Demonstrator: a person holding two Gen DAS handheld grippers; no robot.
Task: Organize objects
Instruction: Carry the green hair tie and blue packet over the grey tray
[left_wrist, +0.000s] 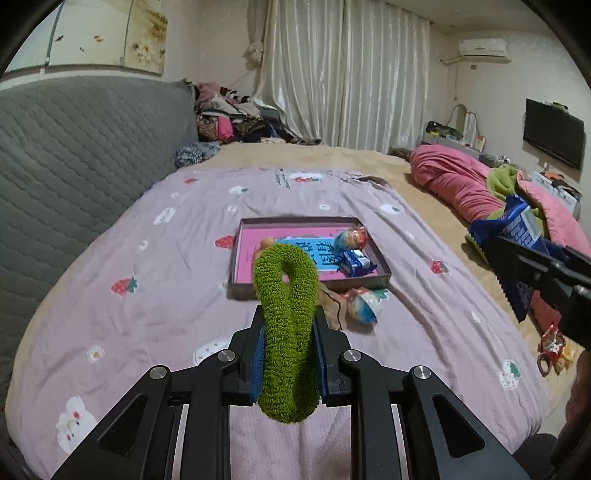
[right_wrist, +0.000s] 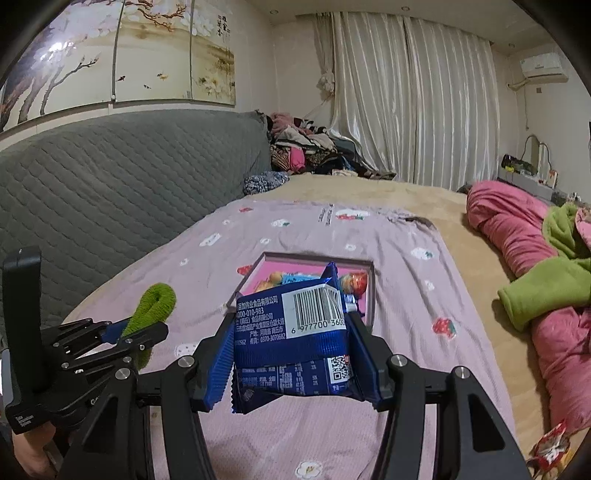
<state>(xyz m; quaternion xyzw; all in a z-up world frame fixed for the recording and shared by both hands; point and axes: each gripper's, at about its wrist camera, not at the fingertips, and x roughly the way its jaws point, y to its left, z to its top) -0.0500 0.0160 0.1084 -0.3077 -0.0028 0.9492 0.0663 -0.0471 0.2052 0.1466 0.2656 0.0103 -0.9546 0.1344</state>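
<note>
My left gripper (left_wrist: 287, 314) is shut on a green fuzzy hair loop (left_wrist: 286, 314), held upright above the bed, short of the box. It also shows in the right wrist view (right_wrist: 153, 306). My right gripper (right_wrist: 291, 317) is shut on a blue snack packet (right_wrist: 295, 332) with a barcode, held above the bed in front of the box; the packet shows in the left wrist view (left_wrist: 517, 236). A shallow box (left_wrist: 380, 266) with a pink bottom lies on the purple sheet and holds a small blue packet (left_wrist: 356, 262), a round wrapped sweet (left_wrist: 351, 238) and another small item.
A wrapped sweet (left_wrist: 364, 304) and a brown scrap lie just in front of the box. Red wrappers (left_wrist: 552, 345) lie at the bed's right edge. Pink and green bedding (right_wrist: 535, 258) is piled on the right, a grey quilted headboard (left_wrist: 74, 166) on the left.
</note>
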